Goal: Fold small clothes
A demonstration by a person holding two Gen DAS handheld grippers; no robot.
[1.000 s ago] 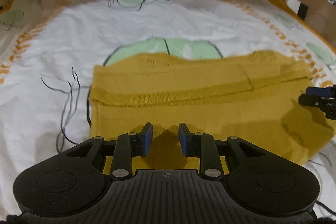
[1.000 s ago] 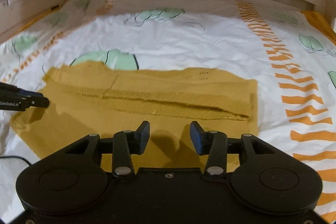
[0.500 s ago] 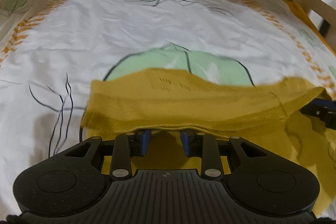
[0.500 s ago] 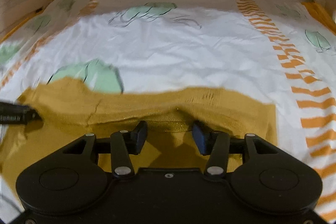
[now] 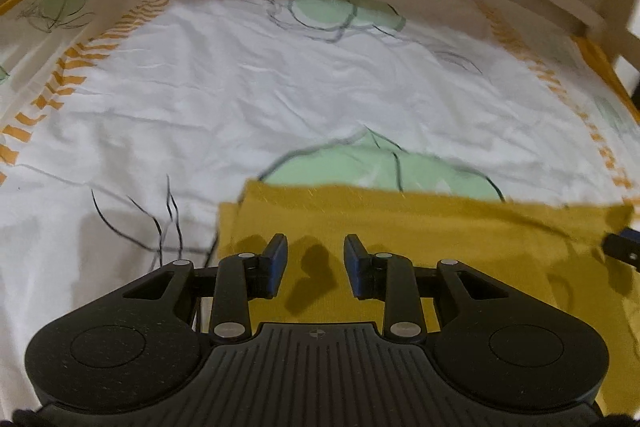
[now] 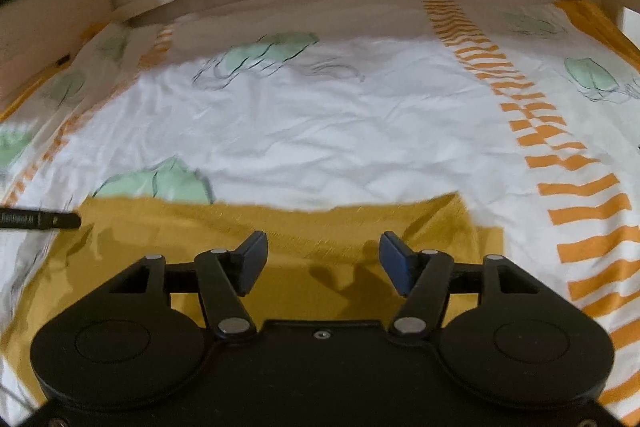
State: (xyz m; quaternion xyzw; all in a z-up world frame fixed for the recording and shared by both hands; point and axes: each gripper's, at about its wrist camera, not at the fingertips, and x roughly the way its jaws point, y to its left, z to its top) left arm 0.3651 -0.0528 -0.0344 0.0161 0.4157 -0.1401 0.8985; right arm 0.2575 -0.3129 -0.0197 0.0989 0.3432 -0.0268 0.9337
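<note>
Mustard knit garment [image 5: 420, 227] lies flat on the sheet [image 5: 280, 99], near edge, folded over on itself. Left gripper [image 5: 316, 259] hovers over its left part, jaws narrowly parted, having just opened, nothing between them. Right gripper [image 6: 322, 259] hovers over its right part, jaws just widened, empty. Judged soft, light and limp; best pinched at corners or the folded edge.

The left gripper [image 5: 316, 259] is matte black plastic with two round housings, a ribbed centre panel bearing a small cross mark, silver pivot screws and blue pads [image 5: 280, 259]. The right gripper [image 6: 323, 261] has the same build, but its centre panel is smooth with a single screw.
</note>
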